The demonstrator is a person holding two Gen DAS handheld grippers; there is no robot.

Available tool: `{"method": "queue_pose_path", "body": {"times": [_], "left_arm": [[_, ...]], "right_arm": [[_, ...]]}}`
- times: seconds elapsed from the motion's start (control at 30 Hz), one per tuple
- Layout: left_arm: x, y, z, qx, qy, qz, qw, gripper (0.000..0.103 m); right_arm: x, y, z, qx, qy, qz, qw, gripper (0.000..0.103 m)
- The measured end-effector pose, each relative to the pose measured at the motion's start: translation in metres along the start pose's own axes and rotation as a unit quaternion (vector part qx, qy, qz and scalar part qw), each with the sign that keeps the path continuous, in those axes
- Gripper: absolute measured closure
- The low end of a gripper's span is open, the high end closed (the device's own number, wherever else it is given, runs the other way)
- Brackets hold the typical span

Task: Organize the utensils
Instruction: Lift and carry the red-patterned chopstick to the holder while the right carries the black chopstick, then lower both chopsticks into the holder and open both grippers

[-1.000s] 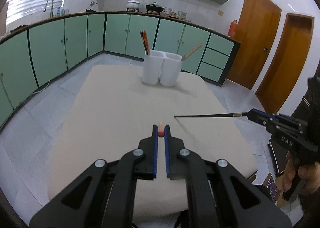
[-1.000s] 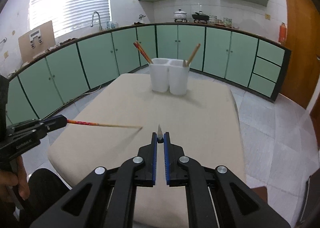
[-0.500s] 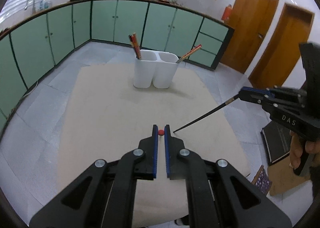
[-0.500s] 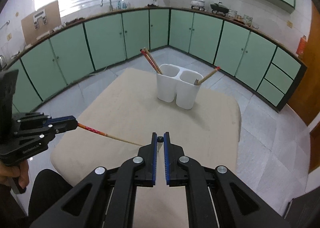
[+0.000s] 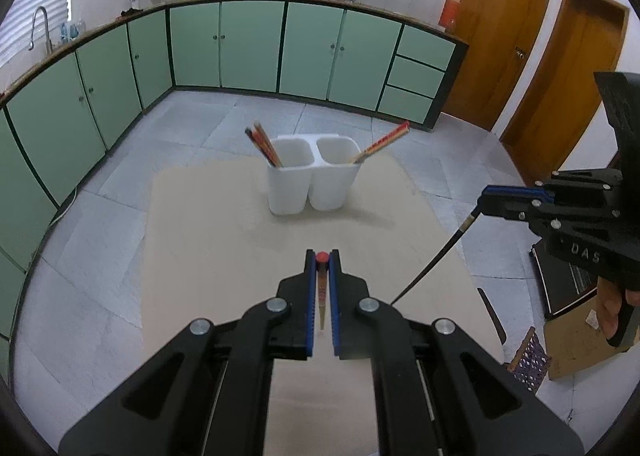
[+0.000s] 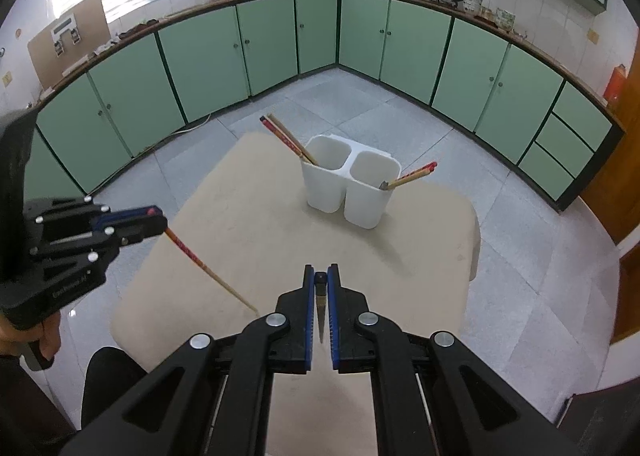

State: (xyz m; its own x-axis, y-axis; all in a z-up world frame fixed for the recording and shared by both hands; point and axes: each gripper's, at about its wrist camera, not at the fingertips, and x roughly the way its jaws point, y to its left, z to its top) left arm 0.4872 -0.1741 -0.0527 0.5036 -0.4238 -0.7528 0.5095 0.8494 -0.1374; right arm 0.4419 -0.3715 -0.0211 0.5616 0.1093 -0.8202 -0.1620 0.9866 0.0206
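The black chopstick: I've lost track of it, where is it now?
The right gripper is shut on the black chopstick, held in the air over the table's right edge, seen at right in the left wrist view.

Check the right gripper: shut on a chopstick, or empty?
Shut on a chopstick: right gripper clamps the black chopstick, which slants down over the table.

A white two-compartment utensil holder [image 5: 311,175] stands upright on a beige table [image 5: 208,240]. Two red-topped chopsticks [image 5: 263,143] lean in its left compartment, one [image 5: 380,144] in its right. Nearer, a red-topped chopstick [image 5: 321,288] and a black chopstick [image 5: 434,258] are held above the table.
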Motion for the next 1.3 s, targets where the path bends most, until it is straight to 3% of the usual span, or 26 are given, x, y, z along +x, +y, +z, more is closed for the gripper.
{"method": "queue_pose_path", "body": {"times": [0.2, 0.8, 1.07, 1.3], "left_arm": [[-0.008, 0.001, 0.032, -0.005, -0.016, 0.003, 0.9999, 0.098], [-0.012, 0.007, 0.145, -0.030, -0.082, 0.015, 0.9960, 0.098], [0.020, 0.020, 0.184, -0.049, -0.113, 0.029, 0.9919, 0.098], [0.080, 0.031, 0.184, -0.056, -0.109, 0.026, 0.9921, 0.098]], "right_arm": [[-0.010, -0.006, 0.021, 0.010, -0.009, -0.002, 1.000, 0.097], [-0.040, -0.029, 0.134, 0.037, -0.069, -0.029, 0.996, 0.097], [-0.006, -0.047, 0.172, 0.052, -0.077, -0.041, 0.995, 0.097], [0.053, -0.072, 0.179, 0.068, -0.062, -0.045, 0.995, 0.097]]}}
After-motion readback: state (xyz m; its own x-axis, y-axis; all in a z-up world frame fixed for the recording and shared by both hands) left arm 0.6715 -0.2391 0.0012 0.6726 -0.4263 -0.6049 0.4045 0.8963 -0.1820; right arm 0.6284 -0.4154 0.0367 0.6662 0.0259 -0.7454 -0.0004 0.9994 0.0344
